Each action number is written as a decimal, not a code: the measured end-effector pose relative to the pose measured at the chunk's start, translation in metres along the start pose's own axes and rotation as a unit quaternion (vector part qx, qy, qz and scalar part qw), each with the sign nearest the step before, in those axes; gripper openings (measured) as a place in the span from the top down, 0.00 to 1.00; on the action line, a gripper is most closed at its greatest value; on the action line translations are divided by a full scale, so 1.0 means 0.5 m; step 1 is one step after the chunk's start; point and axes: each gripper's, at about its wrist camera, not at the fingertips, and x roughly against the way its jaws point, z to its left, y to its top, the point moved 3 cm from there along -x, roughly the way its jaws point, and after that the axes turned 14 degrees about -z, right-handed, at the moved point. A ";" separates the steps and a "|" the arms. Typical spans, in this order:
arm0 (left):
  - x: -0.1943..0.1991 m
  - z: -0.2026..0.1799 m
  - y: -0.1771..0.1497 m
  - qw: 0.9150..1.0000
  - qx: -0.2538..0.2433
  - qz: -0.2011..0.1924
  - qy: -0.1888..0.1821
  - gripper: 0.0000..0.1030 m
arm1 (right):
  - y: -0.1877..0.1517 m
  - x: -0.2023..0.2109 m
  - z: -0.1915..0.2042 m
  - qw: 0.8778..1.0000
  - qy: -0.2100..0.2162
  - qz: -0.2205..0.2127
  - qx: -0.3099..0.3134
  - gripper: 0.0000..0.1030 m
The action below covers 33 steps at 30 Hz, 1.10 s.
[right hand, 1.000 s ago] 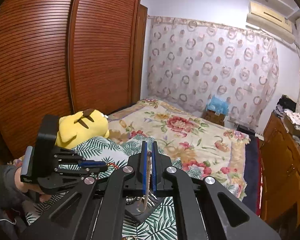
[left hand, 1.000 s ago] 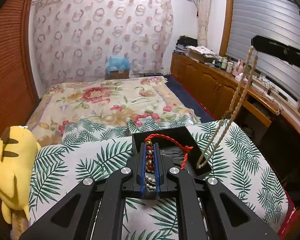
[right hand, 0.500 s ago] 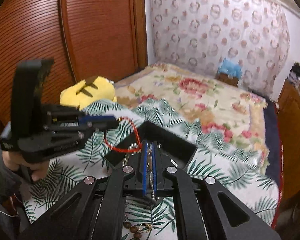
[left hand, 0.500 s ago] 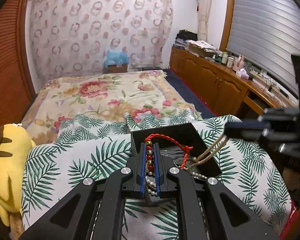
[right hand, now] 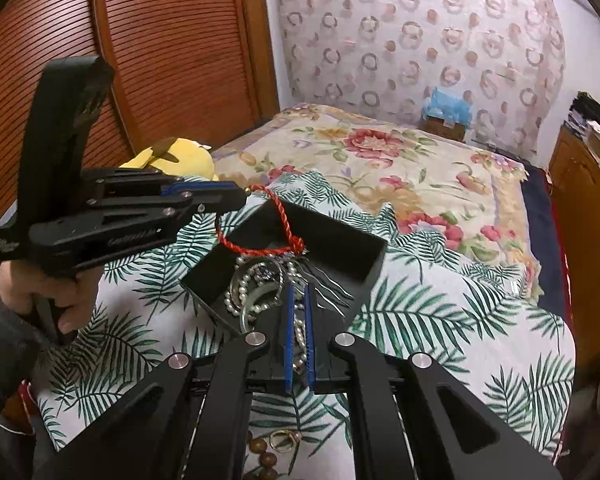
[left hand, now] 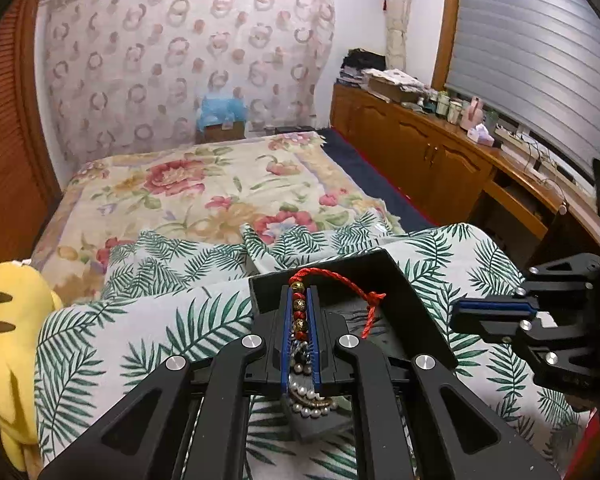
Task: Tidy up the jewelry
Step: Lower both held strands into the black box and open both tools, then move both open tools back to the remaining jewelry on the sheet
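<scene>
Floral bedspread [left hand: 204, 184] in cream, red and green is spread over the far part of the bed, beneath a ring-patterned curtain [left hand: 188, 52].

Palm-leaf print cloth [left hand: 148, 320], green on white, is laid over the near end of the bed; the task's items are set on it.

Yellow plush toy [left hand: 8, 328] is lodged at the left edge of the cloth, beside a slatted wooden wardrobe door [right hand: 140, 40].

Black open box [right hand: 340, 248] is placed on the palm-leaf cloth, between the two grippers. A tangle of pearl strands [right hand: 240, 292] and metal pieces is held inside it.

Left gripper [left hand: 300, 308] is held in a hand [right hand: 48, 292] over the near wall of the box. Its jaws are closed narrow on a beaded bracelet [left hand: 299, 312] of gold and red beads, whose red cord [right hand: 276, 216] is looped out above the box interior.

Right gripper [right hand: 298, 328] is pointed down into the box from the opposite side. Its jaws are nearly together on a pale chain [right hand: 300, 336] running between the blue pads.

Brown wooden beads [right hand: 260, 450] and a gold ring [right hand: 282, 438] are left loose on the cloth, below the right gripper and outside the box.
</scene>
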 end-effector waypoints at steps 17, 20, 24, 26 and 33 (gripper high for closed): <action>-0.048 -0.002 -0.003 1.000 -0.005 0.020 -0.006 0.92 | -0.103 0.074 -0.058 0.998 -0.049 -0.001 -0.045 0.94; -0.031 -0.010 -0.008 1.000 -0.007 0.016 -0.006 0.71 | -0.125 0.083 -0.063 0.997 -0.053 0.006 -0.050 0.94; 0.005 -0.030 -0.018 1.000 -0.013 0.005 -0.009 0.63 | -0.159 0.090 -0.053 0.997 -0.053 0.016 -0.051 0.93; 0.023 -0.038 -0.026 1.000 -0.013 0.003 -0.009 0.51 | -0.172 0.091 -0.044 0.997 -0.049 0.018 -0.054 0.83; 0.083 -0.062 -0.068 1.000 -0.020 0.006 -0.021 0.43 | -0.196 0.085 -0.005 0.997 -0.027 0.037 -0.055 0.79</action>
